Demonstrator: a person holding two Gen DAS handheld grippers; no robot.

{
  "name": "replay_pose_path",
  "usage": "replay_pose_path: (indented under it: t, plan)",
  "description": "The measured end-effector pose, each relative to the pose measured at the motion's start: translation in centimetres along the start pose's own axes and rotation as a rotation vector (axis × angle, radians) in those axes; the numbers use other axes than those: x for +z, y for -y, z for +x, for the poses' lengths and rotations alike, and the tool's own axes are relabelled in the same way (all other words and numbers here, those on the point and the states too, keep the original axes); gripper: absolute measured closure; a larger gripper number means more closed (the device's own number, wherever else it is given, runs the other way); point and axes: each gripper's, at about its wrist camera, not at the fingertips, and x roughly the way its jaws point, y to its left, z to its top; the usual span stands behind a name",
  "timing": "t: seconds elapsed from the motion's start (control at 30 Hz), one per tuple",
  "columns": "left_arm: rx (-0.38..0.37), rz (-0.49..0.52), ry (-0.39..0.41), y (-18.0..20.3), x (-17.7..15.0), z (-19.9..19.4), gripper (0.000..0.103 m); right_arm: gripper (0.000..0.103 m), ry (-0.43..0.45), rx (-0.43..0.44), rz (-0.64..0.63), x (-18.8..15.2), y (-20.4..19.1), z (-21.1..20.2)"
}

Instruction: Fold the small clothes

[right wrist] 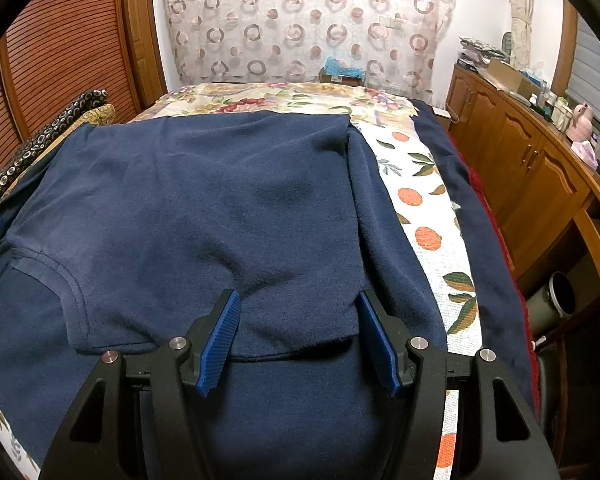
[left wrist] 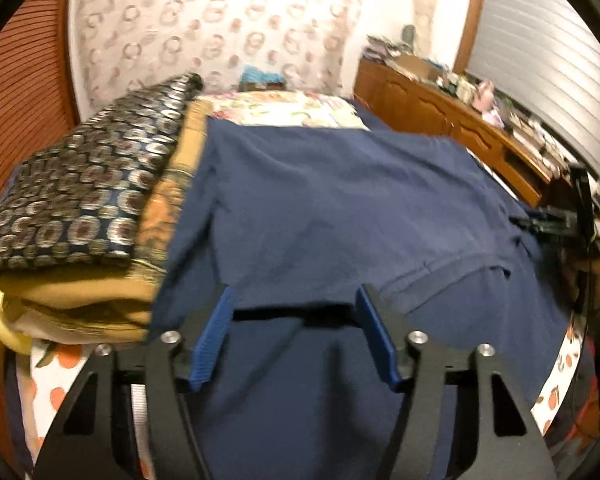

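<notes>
Both pairs of jaws stood apart, gripping nothing. Beneath the left gripper and the right gripper, the navy garment lay spread on the orange-print bedsheet, its near hem between the right gripper's blue pads. Folded patterned fabrics were stacked to the left.

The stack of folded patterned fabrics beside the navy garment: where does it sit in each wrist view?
Left wrist: the stack of folded fabrics fills the left side, large and close, touching the navy garment's left edge.
Right wrist: the same stack is a thin strip at the far left edge.
Shared landmark: the circle-patterned curtain on the far wall.
</notes>
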Motion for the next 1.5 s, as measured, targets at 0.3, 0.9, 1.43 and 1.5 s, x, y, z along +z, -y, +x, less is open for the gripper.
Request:
replay_pose_path:
  t: [0.3,0.9,1.43,1.5]
  plan:
    - [0.026,-0.037,-0.051,-1.3,-0.7,1.5,0.065,0.040,0.000,0.001,0.000,0.0,0.0,0.1]
    - [0.061,0.005,-0.001,-0.7,0.6,0.9,0.099,0.087,0.016,0.004,-0.032,0.1,-0.6,0.1]
    - [-0.028,0.013,0.209,0.6,2.5,-6.3,0.099,0.098,0.237,0.064,-0.032,1.5,0.0,-6.6]
    - [-0.041,0.009,0.213,0.5,2.0,-7.2,0.099,0.098,0.256,0.074,-0.032,1.1,0.0,-7.8]
